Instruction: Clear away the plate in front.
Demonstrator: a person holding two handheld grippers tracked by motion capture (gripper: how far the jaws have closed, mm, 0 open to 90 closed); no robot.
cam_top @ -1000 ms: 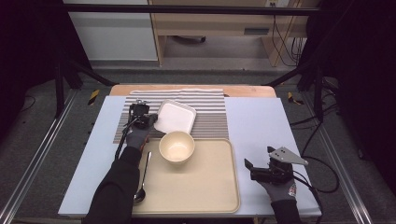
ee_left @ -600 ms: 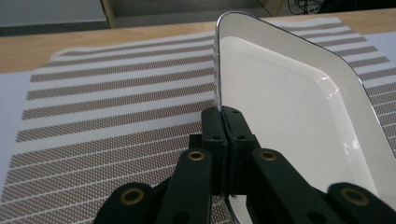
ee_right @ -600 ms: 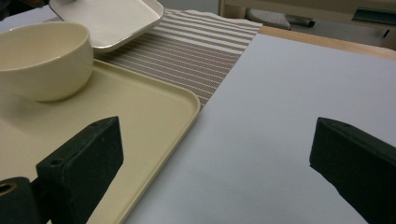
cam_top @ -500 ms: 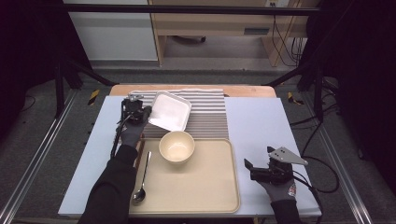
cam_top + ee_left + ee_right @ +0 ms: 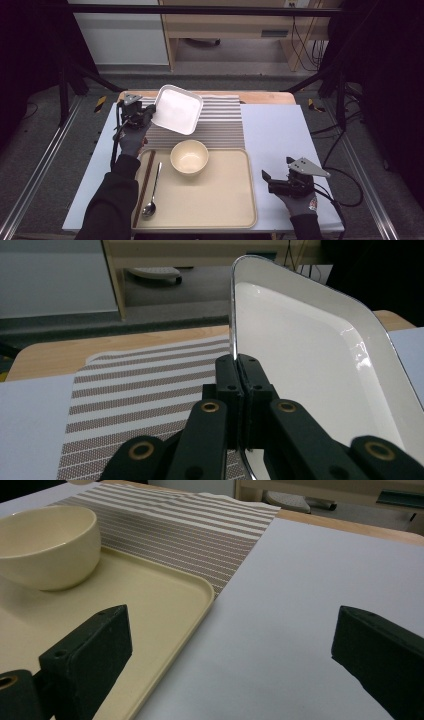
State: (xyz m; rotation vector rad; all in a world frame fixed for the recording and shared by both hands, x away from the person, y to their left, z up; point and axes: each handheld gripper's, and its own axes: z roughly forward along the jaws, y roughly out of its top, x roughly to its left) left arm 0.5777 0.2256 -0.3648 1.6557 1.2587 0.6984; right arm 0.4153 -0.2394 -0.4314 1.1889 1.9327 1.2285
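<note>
White dish point(image 5: 177, 109) lifted higher (rim clamped), bowl point(image 5: 189, 156) on tray point(image 5: 220, 200)

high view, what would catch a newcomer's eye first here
The white square dish stands out most: it is tilted in the air over the striped mat at the table's far left, its rim pinched in the left gripper. Next comes the cream tray at the near edge, which holds a cream bowl, a spoon and chopsticks. The right gripper rests open at the near right.
</note>
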